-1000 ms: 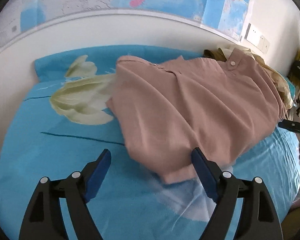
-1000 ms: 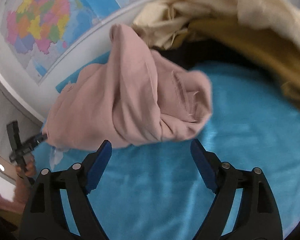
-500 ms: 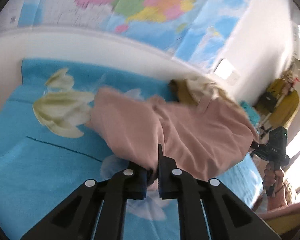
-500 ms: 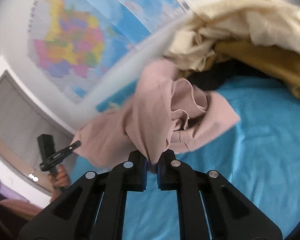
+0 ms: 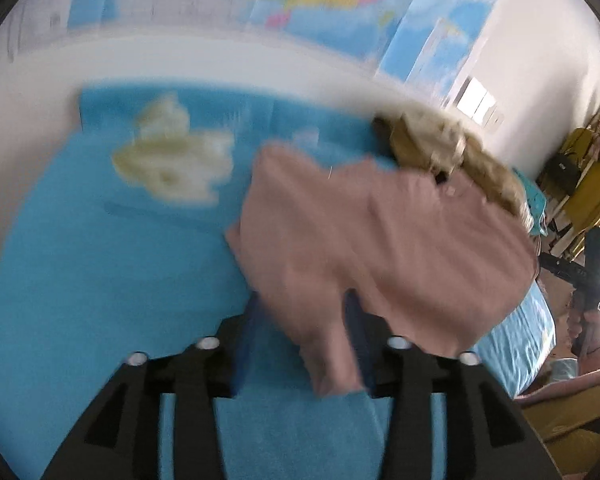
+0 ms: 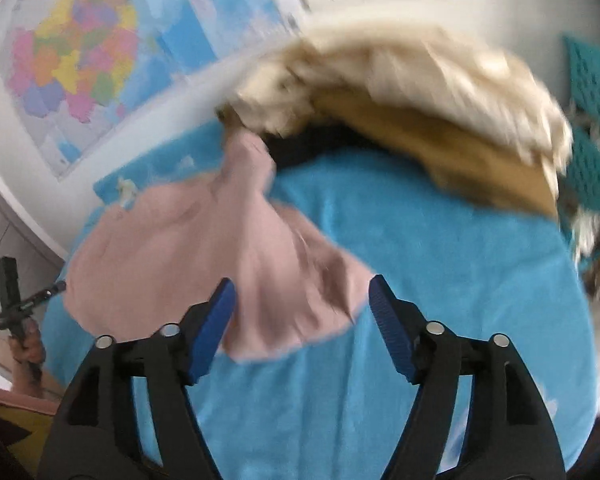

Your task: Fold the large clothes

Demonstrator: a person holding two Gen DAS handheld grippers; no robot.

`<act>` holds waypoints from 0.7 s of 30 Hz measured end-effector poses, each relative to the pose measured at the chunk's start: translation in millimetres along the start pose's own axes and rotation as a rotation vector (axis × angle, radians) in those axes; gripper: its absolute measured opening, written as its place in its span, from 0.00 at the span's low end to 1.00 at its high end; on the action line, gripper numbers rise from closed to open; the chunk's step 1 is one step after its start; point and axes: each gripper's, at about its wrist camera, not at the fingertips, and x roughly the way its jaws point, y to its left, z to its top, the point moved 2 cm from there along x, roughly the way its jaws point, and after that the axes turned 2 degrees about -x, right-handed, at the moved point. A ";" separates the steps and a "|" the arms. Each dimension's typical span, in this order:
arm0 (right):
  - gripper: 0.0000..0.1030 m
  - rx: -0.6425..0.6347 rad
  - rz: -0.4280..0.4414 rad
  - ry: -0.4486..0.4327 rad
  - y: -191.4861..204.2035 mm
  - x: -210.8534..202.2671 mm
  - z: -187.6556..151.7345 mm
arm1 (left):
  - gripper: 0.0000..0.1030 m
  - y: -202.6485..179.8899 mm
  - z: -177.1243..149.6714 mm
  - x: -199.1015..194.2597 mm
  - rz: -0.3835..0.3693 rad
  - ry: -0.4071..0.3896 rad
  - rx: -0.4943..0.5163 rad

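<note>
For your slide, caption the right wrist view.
Open right gripper over a pink shirt lying on the blue bedsheet, clothes pile behind.

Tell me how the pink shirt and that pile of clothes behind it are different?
The pink shirt is one plain pink garment spread low on the blue bed sheet; the pile of clothes is cream and mustard fabrics bunched higher. The shirt reaches between the open right gripper fingers; the pile sits farther back. Both rest on the sheet.
</note>
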 end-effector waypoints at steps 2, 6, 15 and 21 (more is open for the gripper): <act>0.78 -0.085 -0.011 -0.028 13.9 5.5 13.6 | 0.61 -20.2 12.6 -9.9 -0.030 -0.045 0.057; 0.83 -0.154 0.004 -0.005 33.0 45.1 43.6 | 0.71 -58.3 29.1 13.5 -0.073 -0.004 0.172; 0.03 -0.138 0.070 0.182 36.4 129.0 70.6 | 0.12 -81.5 28.0 111.3 0.055 0.216 0.236; 0.02 -0.047 0.223 -0.115 24.8 55.0 100.4 | 0.03 -93.6 67.8 87.4 0.049 0.041 0.242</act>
